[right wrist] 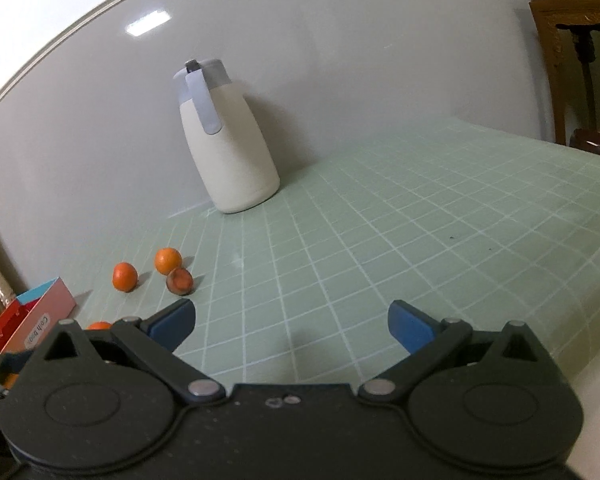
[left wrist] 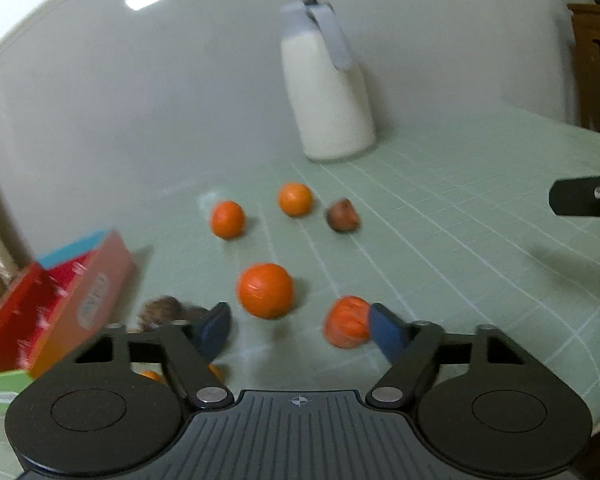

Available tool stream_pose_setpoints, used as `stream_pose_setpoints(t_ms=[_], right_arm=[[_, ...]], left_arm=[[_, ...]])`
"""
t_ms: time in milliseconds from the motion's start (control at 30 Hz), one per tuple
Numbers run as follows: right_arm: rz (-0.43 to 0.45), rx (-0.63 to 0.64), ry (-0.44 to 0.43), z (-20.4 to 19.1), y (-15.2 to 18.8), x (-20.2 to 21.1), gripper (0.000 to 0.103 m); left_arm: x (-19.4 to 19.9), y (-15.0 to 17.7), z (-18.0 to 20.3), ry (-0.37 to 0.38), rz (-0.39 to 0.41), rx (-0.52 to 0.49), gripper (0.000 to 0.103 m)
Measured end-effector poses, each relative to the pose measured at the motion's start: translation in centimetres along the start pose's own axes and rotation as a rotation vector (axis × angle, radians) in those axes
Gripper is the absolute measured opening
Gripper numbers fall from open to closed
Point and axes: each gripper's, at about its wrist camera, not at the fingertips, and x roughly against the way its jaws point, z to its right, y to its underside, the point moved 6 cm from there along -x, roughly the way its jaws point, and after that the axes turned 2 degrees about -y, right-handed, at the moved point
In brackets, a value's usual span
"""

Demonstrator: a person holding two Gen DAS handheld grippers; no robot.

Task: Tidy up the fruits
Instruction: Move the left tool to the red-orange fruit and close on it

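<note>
In the left wrist view my left gripper (left wrist: 298,326) is open above the green grid mat (left wrist: 440,220). A large orange (left wrist: 265,290) lies just ahead between its fingers. A reddish-orange fruit (left wrist: 346,322) touches the right fingertip (left wrist: 384,330). A brown fruit (left wrist: 160,310) lies by the left fingertip. Two small oranges (left wrist: 227,219) (left wrist: 295,199) and a brownish fruit (left wrist: 342,215) lie farther off. My right gripper (right wrist: 292,322) is open and empty over bare mat; it shows at the right edge of the left wrist view (left wrist: 584,196). The far fruits (right wrist: 125,277) (right wrist: 168,261) (right wrist: 179,281) lie to its left.
A cream thermos jug (left wrist: 328,92) stands against the back wall, also in the right wrist view (right wrist: 228,140). A red, pink and blue box (left wrist: 56,304) sits at the left, also in the right wrist view (right wrist: 40,320). Wooden furniture (right wrist: 572,60) stands beyond the table's right edge.
</note>
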Motion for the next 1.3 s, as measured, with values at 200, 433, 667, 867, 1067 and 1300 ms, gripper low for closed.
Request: stream_pose_setpoints(t_ms=[200,433,667,867,1067,1300], right_arm=[[0.008,-0.001,-0.013,0.2,-0.2,0.3,0.103],[0.003,0.011,0.016,0.3,-0.2,0.0,0.103],[-0.002,0.005,0.009,0.3,-0.2,-0.2,0.103],[-0.003,0.001,0.000,0.4,-0.2,-0.2,0.103],[-0.010,-0.008,-0.010,0.4,-0.1,-0.5,0.103],[-0.013,-0.009,-0.011,0.2,0.1,-0.6,0.103]], left_arm=[[-0.4,0.3,0.9,0.023,-0.003,0.007,0.071],[-0.7,0.4,1.8,0.076,-0.026,0.026,0.061],[-1.0,0.4,1.9,0.098,-0.024,0.065,0.056],[-1.2,0.7,1.2,0.131,-0.031,0.148,0.056],[-0.9,1.2,0.9,0.155,-0.015,0.191,0.034],[-0.8,1.4,0.3,0.150,-0.008,0.213,0.033]])
